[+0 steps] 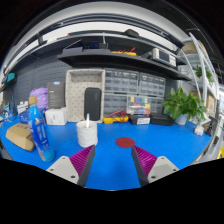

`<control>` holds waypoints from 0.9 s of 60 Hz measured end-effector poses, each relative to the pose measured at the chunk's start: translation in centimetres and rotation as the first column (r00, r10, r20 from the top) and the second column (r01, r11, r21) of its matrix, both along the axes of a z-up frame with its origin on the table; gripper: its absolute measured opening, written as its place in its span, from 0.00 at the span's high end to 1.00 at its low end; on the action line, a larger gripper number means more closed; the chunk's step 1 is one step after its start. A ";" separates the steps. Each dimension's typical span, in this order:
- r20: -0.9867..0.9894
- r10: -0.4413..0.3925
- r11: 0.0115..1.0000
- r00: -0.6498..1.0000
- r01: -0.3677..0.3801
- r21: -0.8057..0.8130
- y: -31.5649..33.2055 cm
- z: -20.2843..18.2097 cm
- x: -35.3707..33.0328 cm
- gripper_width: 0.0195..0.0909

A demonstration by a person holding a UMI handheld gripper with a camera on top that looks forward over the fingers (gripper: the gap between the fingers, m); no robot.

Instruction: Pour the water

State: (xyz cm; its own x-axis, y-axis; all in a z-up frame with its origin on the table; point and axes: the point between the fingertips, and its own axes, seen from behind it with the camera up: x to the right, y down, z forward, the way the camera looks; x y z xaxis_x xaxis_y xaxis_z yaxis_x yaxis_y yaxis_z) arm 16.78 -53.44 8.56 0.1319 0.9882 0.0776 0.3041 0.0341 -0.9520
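Note:
A clear plastic water bottle (41,132) with a blue label stands on the blue table (150,140), ahead and to the left of my fingers. To its right, just beyond the left finger, is a white cup (87,132). A small red round coaster (124,142) lies flat on the table ahead, between the lines of the two fingers. My gripper (113,160) is open, its purple pads (84,160) wide apart, with only bare table between them.
A brown bread-like object (20,136) lies at the left by the bottle. Behind are a white box (56,116), a black chair (92,103), shelves with drawers (133,92), small toys (118,119) and a green plant (185,105) at the right.

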 end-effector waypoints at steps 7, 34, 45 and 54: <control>0.029 0.065 0.998 0.997 -0.065 -0.007 -3.7 -1.0 1.2 0.24; -0.027 0.263 0.957 0.964 -0.264 -0.120 -22.2 -1.2 0.8 0.22; -0.056 0.276 0.953 0.959 -0.281 -0.111 -24.5 -0.8 -3.5 0.22; -0.056 0.248 0.963 0.967 -0.253 -0.093 -24.3 -1.5 -6.6 0.29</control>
State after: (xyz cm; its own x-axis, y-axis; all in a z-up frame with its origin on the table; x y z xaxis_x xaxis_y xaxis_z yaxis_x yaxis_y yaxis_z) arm 10.18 -77.72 7.02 -0.1196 0.9926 -0.0220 0.2561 0.0094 -0.9666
